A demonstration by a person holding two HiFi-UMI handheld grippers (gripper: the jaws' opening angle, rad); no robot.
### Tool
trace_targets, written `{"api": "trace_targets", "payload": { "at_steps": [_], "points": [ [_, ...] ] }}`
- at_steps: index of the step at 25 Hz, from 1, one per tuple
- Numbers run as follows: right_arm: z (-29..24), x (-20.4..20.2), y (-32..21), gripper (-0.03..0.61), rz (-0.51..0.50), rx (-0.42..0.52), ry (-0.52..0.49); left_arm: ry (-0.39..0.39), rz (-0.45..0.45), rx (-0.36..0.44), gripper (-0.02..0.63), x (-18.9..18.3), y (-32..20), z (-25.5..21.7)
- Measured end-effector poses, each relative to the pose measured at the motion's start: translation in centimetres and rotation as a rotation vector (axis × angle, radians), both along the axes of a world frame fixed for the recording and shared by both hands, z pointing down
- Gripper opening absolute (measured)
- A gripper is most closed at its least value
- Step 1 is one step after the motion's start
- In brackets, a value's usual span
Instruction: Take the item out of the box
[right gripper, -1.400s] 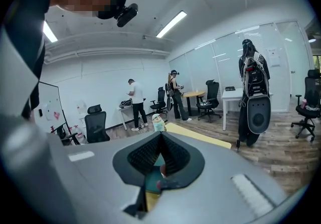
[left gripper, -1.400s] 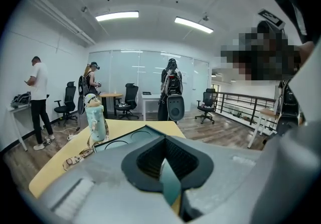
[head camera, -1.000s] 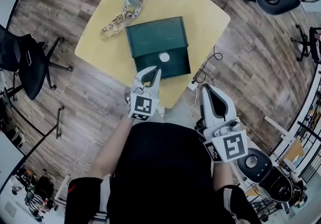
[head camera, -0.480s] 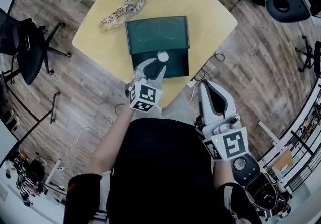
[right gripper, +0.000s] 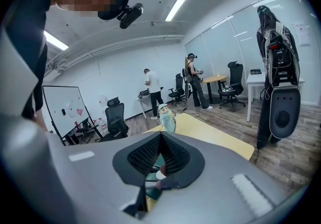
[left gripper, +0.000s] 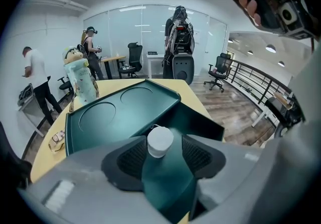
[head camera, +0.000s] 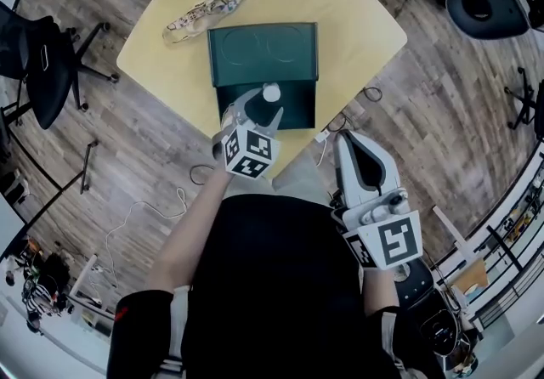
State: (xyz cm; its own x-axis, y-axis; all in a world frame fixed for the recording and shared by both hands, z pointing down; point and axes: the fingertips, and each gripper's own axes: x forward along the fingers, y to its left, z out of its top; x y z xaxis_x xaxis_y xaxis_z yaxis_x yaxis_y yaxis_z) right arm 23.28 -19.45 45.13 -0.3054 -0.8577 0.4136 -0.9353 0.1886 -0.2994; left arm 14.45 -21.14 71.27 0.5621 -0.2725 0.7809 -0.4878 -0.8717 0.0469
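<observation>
The yellow surface (head camera: 357,20) carries the dark green box (head camera: 297,111), lid open flat. Right of the box, the right tongs (right gripper: 161,140) hang closed and empty. The left tongs (left gripper: 159,150), jaws just widened, straddle without touching the white-capped item (head camera: 271,93), which stands inside the box with its cap up and long axis vertical.

Bright ceiling strip lighting, sharp focus, heavy fisheye edges

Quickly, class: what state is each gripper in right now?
Left gripper: open, jaws just been opening, white cap between them, ungripped.
Right gripper: shut, empty.
</observation>
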Motion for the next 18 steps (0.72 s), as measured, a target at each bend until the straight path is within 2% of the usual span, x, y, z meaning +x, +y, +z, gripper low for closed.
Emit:
{"api": "trace_targets", "payload": {
  "at_steps": [9,18],
  "points": [
    [0.6,0.9,-1.0,0.003,-0.014,-0.008,-0.009,-0.059,-0.027,-0.029,0.233,0.4,-0.7,1.8],
    [1.2,1.2,-1.0,0.003,-0.007,-0.02,-0.019,-0.078,-0.045,-0.008,0.233,0.6,-1.1,2.2]
  ]
}}
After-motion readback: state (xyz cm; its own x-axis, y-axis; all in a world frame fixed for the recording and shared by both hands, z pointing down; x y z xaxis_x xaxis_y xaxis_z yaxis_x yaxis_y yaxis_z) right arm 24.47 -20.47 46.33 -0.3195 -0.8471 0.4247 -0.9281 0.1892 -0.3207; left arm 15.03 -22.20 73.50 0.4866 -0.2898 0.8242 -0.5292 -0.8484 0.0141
